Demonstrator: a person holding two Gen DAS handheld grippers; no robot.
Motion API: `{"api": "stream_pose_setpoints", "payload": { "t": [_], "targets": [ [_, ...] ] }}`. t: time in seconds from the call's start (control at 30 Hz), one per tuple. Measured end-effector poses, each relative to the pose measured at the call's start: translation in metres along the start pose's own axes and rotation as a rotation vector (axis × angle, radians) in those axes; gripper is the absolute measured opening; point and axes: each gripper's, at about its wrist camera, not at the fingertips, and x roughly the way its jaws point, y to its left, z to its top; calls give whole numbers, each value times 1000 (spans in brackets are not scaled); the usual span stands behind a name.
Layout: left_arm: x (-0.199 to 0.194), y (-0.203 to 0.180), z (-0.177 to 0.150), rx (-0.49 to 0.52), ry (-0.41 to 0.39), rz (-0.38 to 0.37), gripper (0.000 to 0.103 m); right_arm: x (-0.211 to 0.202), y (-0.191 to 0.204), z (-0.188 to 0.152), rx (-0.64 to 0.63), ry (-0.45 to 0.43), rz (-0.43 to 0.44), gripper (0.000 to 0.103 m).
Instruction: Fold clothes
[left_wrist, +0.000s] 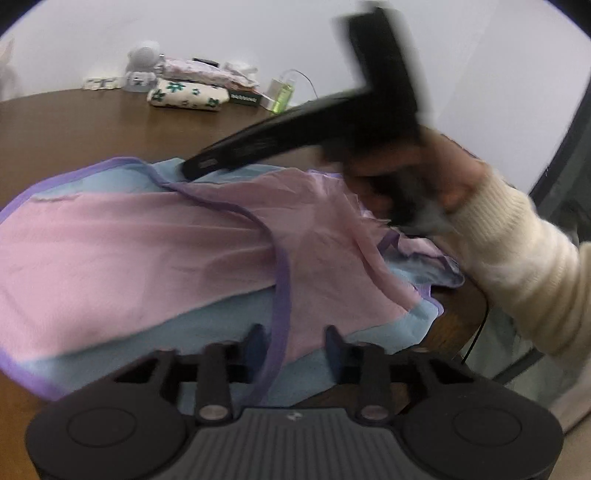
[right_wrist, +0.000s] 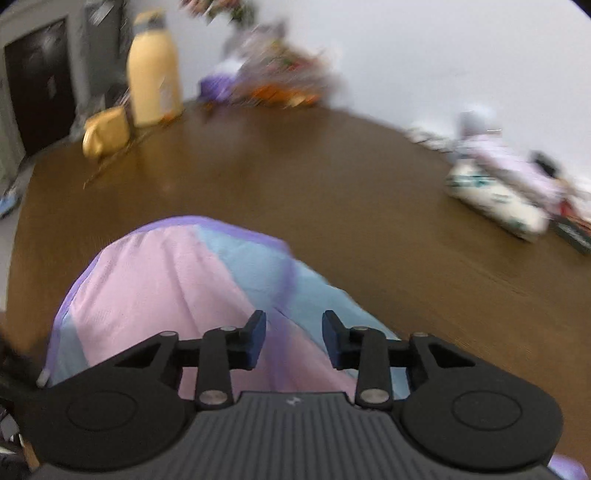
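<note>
Cloth (left_wrist: 147, 251) lies on the brown counter (left_wrist: 92, 129). It is pink and blue with a purple edge. It is partly folded, with a pink flap lying over the blue part, and one corner hangs off the counter's edge on the right.

The left gripper (left_wrist: 295, 343) is low over the near side of the cloth. Its two fingers are apart, and the purple edge runs between them. I cannot tell if they touch it.

The right gripper (right_wrist: 293, 336) also has its fingers apart, with nothing held. It is over the cloth too. In the left view it shows as a long black bar, blurred, reaching across to the far edge of the cloth. A hand (left_wrist: 443, 173) in a cream sleeve (left_wrist: 517, 266) holds it.

At the back of the counter sit a flowered pouch (left_wrist: 186, 96) and a small white toy (left_wrist: 142, 66). A yellow bottle (right_wrist: 153, 70) and a yellow cup (right_wrist: 105, 131) stand at the far left in the right view.
</note>
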Motion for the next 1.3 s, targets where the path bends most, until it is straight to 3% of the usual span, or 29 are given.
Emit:
{"api": "stream_pose_setpoints", "payload": {
  "t": [0.07, 0.17, 0.23, 0.5, 0.6, 0.63, 0.7, 0.77, 0.83, 0.93, 1.03, 1.17, 1.3],
  "targets": [
    [-4, -1, -4, -17, 3, -3, 24, 18, 4, 9, -4, 29, -5, 23],
    [-5, -4, -9, -30, 6, 4, 13, 29, -3, 17, 33, 47, -23, 6],
    [-4, -5, -11, -39, 7, 12, 2, 31, -9, 23, 54, 39, -33, 5],
    [-26, 17, -8, -169, -73, -10, 1, 34, -30, 47, 131, -17, -71, 5],
    [-18, 28, -10, -225, -51, 76, 1, 48, -33, 48, 143, -8, -90, 6],
    [-19, 28, -10, -228, -58, 85, 2, 55, -33, 45, 139, -1, -92, 8],
    [-22, 29, -11, -233, -72, 102, 3, 57, -33, 42, 128, 6, -95, 21],
    [-25, 30, -12, -237, -86, 120, 15, 35, -34, 40, 111, -36, -87, 42],
    [-32, 30, -12, -231, -111, 122, 25, -6, -41, 36, 88, -102, -80, 50],
    [-40, 22, -6, -189, -160, 85, 28, -65, -63, 11, 123, -136, -82, 50],
    [-29, 8, 9, -120, -183, 21, 34, -87, -88, -35, 221, -75, -91, 46],
    [14, -21, 27, -34, -95, -50, 34, -105, -116, -88, 373, -17, -78, 42],
    [51, -57, 38, 28, -22, -77, 33, -97, -131, -111, 549, -65, 71, 42]
  ]
}}
